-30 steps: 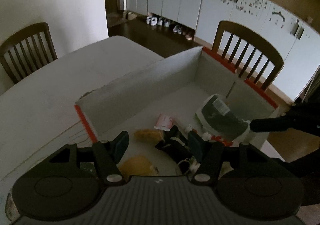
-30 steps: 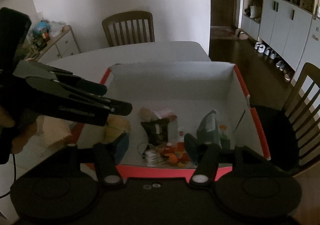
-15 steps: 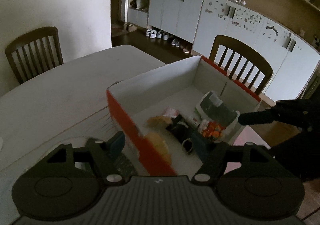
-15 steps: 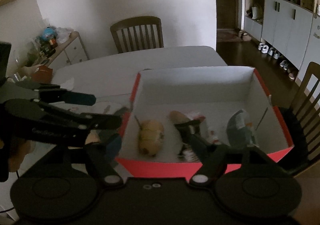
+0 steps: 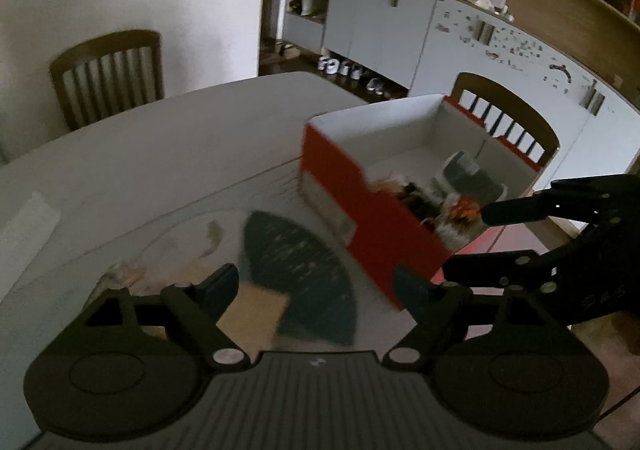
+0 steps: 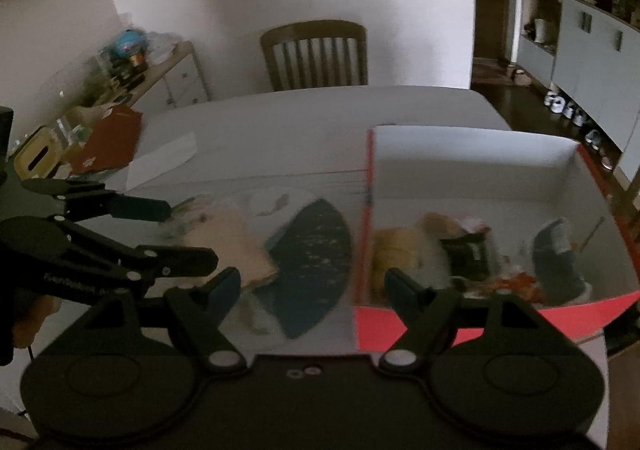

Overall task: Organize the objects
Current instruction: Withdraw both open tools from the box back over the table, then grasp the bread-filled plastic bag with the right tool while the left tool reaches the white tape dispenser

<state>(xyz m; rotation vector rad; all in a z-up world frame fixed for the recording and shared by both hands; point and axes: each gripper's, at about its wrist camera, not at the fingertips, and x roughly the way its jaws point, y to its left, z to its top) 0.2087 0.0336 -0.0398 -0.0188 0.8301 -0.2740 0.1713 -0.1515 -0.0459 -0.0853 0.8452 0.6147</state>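
The red box (image 6: 472,165) stood on the right part of the table (image 6: 300,117), already holding a heap of small things: a yellowish bun-like lump (image 6: 396,254), a dark packet (image 6: 468,254) and a grey pouch (image 6: 556,250). Just left of its wall, loose on the tabletop, lay a dark teal fan-shaped piece (image 6: 312,250) and a tan sheet (image 6: 232,246) touching it; motion blur made it hard to say what either was.

The left gripper (image 5: 316,286) hung over those two pieces, its jaws opening with nothing between them. The right gripper (image 6: 312,282) was likewise released, jaws opening and empty, straddling the box's left wall in its own view.

The risks seemed to come from crowding. Both tools pointed at the same patch, so fingers could clash. A flat piece lying flush on the table might slide away instead of lifting, and the overlapping tan sheet could drag along with it. A jaw catching the box wall might shove the box toward the table edge behind it.
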